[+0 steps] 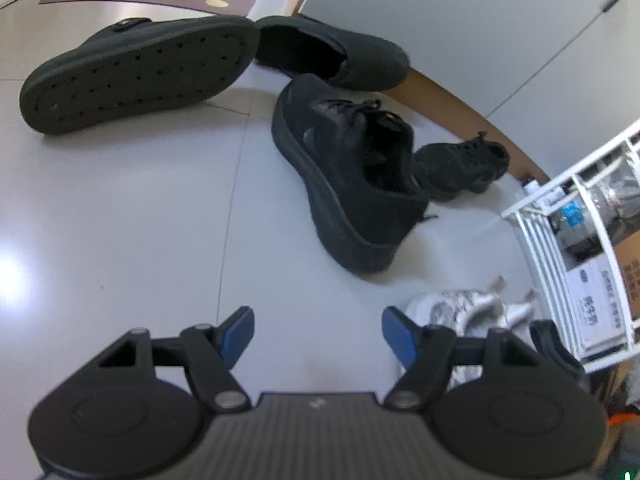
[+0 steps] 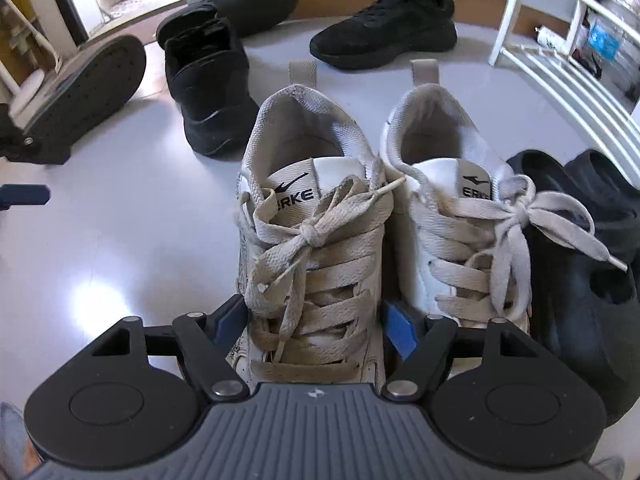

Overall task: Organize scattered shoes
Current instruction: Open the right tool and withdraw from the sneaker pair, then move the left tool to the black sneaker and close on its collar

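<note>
The right gripper (image 2: 314,320) straddles the left white sneaker (image 2: 316,216), pads at its sides, pair together by the rack (image 2: 560,76); squeeze evenly below the laces; the left gripper (image 1: 318,330) gapes empty over black shoes (image 1: 348,168) strewn mid-floor (image 1: 120,220).

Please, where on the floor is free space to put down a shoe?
Bare floor lies left of the white sneakers, in front of the tipped black shoe. It is crowded by the white rack, where black shoes touch the sneakers.
</note>
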A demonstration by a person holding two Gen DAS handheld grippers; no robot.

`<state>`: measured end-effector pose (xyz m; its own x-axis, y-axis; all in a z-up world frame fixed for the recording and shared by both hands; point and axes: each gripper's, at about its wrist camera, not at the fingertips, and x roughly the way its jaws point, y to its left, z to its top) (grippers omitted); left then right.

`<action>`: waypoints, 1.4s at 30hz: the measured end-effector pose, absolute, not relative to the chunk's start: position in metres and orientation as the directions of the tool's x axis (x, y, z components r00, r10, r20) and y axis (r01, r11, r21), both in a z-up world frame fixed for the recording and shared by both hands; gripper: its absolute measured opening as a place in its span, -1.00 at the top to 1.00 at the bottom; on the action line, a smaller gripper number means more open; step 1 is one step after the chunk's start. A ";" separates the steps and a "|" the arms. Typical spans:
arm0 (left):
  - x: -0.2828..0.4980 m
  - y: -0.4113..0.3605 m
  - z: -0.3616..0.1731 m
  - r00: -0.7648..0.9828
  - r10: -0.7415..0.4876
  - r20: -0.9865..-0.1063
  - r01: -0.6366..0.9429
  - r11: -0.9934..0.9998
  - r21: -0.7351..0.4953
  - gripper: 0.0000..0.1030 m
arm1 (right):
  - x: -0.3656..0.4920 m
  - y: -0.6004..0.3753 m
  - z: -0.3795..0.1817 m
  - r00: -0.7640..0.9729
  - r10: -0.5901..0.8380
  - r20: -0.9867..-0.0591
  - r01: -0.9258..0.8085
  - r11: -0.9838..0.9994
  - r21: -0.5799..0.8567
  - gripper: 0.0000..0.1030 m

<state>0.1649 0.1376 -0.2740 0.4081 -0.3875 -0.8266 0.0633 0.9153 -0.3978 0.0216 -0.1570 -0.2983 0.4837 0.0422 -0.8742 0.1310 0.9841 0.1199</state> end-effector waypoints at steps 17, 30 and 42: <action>0.248 0.091 -0.262 0.531 -0.328 -0.781 0.065 0.935 -0.349 -0.42 | 0.008 -0.187 -0.277 0.487 0.207 -0.849 -0.016 0.973 0.228 -0.51; 0.269 0.076 -0.297 0.511 -0.243 -0.825 -0.007 0.958 -0.287 -0.42 | 0.004 -0.202 -0.275 0.500 0.244 -0.831 -0.014 0.962 0.274 -0.51; 0.283 0.068 -0.309 0.505 -0.302 -0.809 0.069 0.948 -0.311 0.53 | 0.000 -0.198 -0.282 0.470 0.263 -0.843 -0.031 0.959 0.282 -0.51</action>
<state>0.2835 0.0678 -0.3088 0.5050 -0.3020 -0.8086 0.0693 0.9480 -0.3107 -0.0004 -0.1978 -0.2819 0.4699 0.2629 -0.8427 -0.0307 0.9589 0.2821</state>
